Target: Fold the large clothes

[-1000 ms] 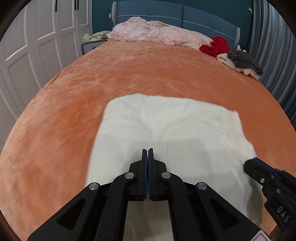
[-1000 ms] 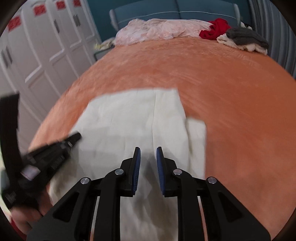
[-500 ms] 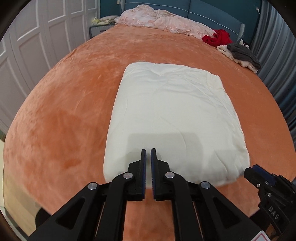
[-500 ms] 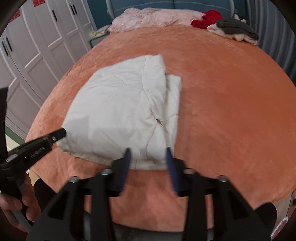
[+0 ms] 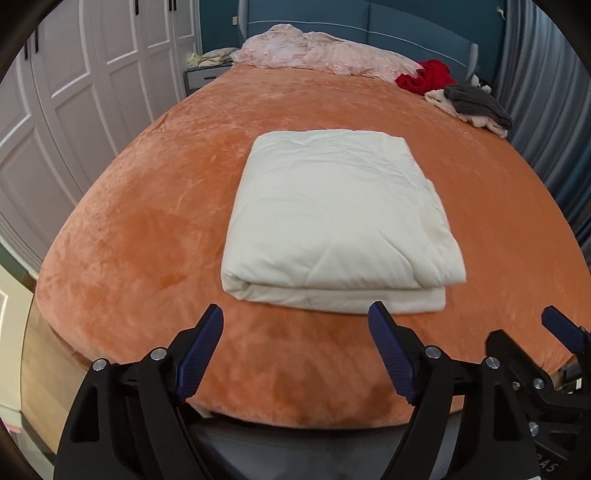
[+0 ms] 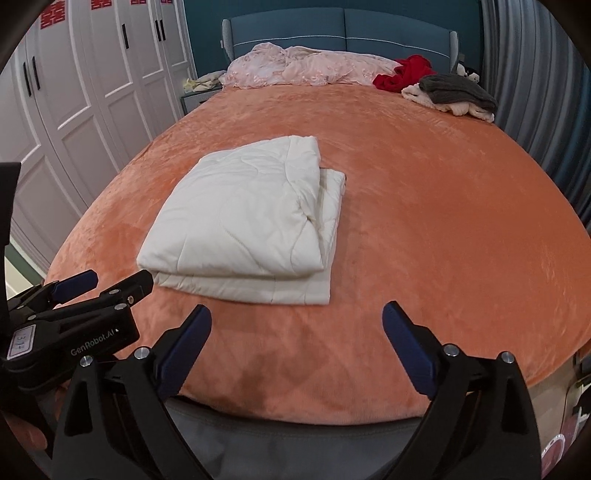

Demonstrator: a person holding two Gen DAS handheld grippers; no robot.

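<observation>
Orange plush covered the bed (image 5: 155, 229), with white panelled wardrobe doors (image 6: 92, 92) along its left and a blue headboard (image 6: 343, 26) at the far end. Red paper cut-outs (image 6: 101, 4) sat at the top of the wardrobe doors, cropped by the lens and unreadable. "GenRobot.AI" was printed in white on the body of the left gripper (image 6: 107, 282), seen from the right wrist view, beside a small label whose digits were too blurred to read. On the right gripper (image 5: 565, 328), cut off at the frame's lower right corner, only the letters "AS" showed.

The folded cream quilt (image 5: 340, 218) lay flat near the foot end of the bed, left of centre, its lower layer sticking out along the right and near edges. Both sets of jaws were spread wide and released, holding nothing, hovering short of the quilt's near edge without touching it.

Near the headboard lay a crumpled pink floral duvet (image 6: 306, 68), a red garment (image 6: 406, 75), and a dark grey knit (image 6: 458, 90) on top of pale clothes. A nightstand (image 5: 203, 75) with pale fabric heaped on it stood at the far left, half hidden by the bed
</observation>
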